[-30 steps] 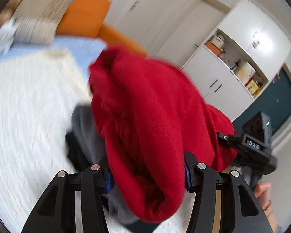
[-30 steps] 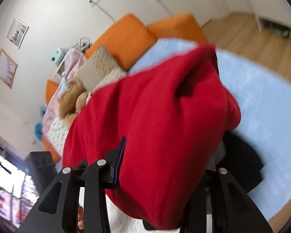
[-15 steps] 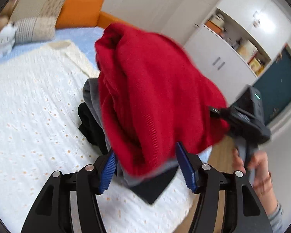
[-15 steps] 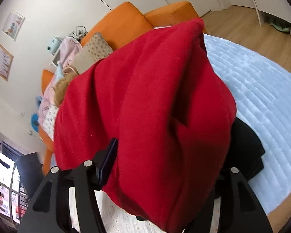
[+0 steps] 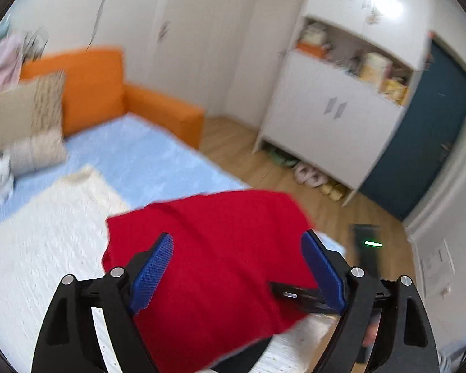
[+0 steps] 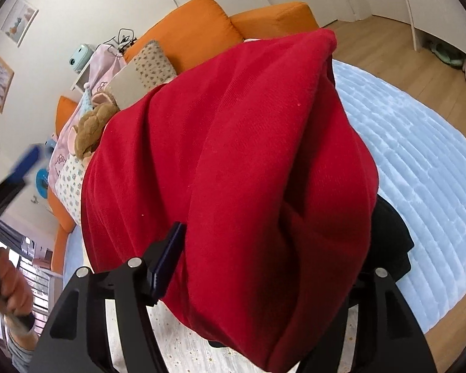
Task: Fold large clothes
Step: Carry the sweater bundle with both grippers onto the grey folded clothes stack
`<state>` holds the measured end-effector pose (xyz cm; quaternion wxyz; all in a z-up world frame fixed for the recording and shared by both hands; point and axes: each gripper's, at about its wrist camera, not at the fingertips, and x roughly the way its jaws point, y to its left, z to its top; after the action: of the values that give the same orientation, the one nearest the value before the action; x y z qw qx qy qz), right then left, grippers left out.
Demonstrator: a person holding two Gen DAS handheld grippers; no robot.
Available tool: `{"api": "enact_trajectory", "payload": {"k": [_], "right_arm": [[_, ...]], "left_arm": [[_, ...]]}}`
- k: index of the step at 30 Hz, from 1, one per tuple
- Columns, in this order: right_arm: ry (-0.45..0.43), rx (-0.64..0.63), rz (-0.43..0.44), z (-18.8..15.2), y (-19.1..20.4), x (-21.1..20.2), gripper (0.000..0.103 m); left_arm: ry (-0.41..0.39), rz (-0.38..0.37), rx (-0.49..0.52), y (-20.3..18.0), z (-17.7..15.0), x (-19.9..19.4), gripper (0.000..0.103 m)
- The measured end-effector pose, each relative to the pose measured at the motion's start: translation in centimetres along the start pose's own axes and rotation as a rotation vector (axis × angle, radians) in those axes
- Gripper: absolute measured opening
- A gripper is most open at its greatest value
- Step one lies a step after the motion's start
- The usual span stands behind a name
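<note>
Both your grippers' jaws have just been opening: left gripper now stands wide and clear above the red sweater, right gripper is apart with the sweater bulging between, so it's released, a thick folded bundle atop the dark clothes on the white blanket.

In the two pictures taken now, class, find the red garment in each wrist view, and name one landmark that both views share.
Left wrist view: the red garment fills the lower middle, lying beyond the open left gripper, on the white cover.
Right wrist view: it fills the centre, bulging between the fingers of the right gripper.
Shared landmark: the orange sofa, upper left in the left view and top centre in the right.
</note>
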<state>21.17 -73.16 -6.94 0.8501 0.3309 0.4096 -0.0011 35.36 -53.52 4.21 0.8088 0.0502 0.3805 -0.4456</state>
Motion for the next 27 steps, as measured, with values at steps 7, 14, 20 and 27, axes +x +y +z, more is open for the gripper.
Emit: {"api": "enact_trajectory", "payload": {"k": [7, 14, 20, 27], "right_arm": [[0.034, -0.014, -0.091, 0.3, -0.6, -1.5, 0.088], [-0.142, -0.139, -0.292, 6.0, 5.0, -10.2, 0.095], [-0.052, -0.081, -0.226, 9.0, 5.4, -5.5, 0.025], [0.072, -0.053, -0.211, 6.1, 1.0, 3.5, 0.016]], "left_arm": [[0.128, 0.07, -0.107, 5.5, -2.5, 8.4, 0.088], [0.14, 0.05, -0.071, 5.6, -2.6, 8.3, 0.092], [0.138, 0.037, -0.087, 5.3, -2.3, 8.5, 0.093], [0.174, -0.022, -0.099, 7.4, -3.1, 10.0, 0.093]]}}
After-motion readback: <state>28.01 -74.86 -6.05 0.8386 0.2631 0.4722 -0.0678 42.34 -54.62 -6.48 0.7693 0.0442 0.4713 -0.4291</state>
